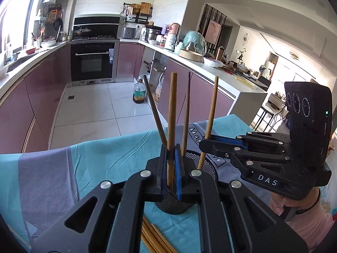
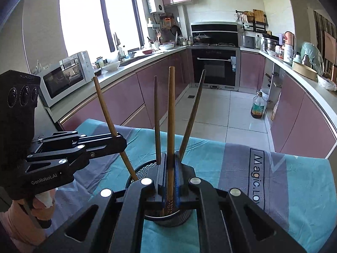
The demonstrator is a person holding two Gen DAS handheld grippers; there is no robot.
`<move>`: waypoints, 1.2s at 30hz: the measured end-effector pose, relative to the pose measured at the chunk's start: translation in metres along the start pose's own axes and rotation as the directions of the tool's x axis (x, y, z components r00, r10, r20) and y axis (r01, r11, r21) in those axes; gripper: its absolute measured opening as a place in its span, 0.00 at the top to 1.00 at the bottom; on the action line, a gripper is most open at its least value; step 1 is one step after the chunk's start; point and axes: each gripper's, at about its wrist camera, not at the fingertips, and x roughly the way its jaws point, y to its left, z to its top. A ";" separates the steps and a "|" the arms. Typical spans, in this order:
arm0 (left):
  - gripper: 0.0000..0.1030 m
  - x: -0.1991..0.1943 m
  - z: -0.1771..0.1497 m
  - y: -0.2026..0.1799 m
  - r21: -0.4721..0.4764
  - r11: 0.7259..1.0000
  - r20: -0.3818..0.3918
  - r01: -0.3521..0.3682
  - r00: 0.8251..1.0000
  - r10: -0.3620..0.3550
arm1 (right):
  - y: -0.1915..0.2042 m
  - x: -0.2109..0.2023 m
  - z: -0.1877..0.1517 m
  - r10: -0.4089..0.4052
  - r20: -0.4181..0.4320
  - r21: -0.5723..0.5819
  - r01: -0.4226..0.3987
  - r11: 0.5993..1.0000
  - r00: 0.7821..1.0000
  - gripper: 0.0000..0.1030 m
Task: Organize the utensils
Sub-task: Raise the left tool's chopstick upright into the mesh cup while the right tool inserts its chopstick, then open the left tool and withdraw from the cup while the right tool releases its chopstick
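Each chopstick was nearly upright, tip inside the mesh cup (image 1: 202, 164) on the table's cloth (image 1: 101, 160). Left gripper (image 1: 171, 164) jaws were clamped on one chopstick (image 1: 172, 113), right gripper (image 2: 169, 175) jaws clamped on another (image 2: 171, 113). Two more already stood in the cup; spares (image 1: 155, 238) lay on the cloth. Best approach, I reckoned: lower straight, release only once tips sat deep, avoid knocking the cup.
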 end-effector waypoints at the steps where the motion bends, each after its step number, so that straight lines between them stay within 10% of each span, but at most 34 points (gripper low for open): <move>1: 0.93 0.003 0.000 0.001 -0.002 1.000 -0.003 0.001 1.000 -0.001 | -0.001 0.000 0.001 0.001 -0.001 0.006 -0.001 1.000 1.000 0.95; 24: 0.80 -0.010 -0.012 0.007 -0.033 0.996 0.047 -0.082 0.995 0.083 | -0.004 -0.020 -0.006 0.025 0.075 0.048 -0.029 0.998 0.997 0.88; 36: 0.65 -0.056 -0.070 0.010 0.013 0.987 0.051 -0.161 0.986 0.160 | 0.031 -0.043 -0.053 0.173 0.046 -0.016 -0.172 0.985 0.984 0.70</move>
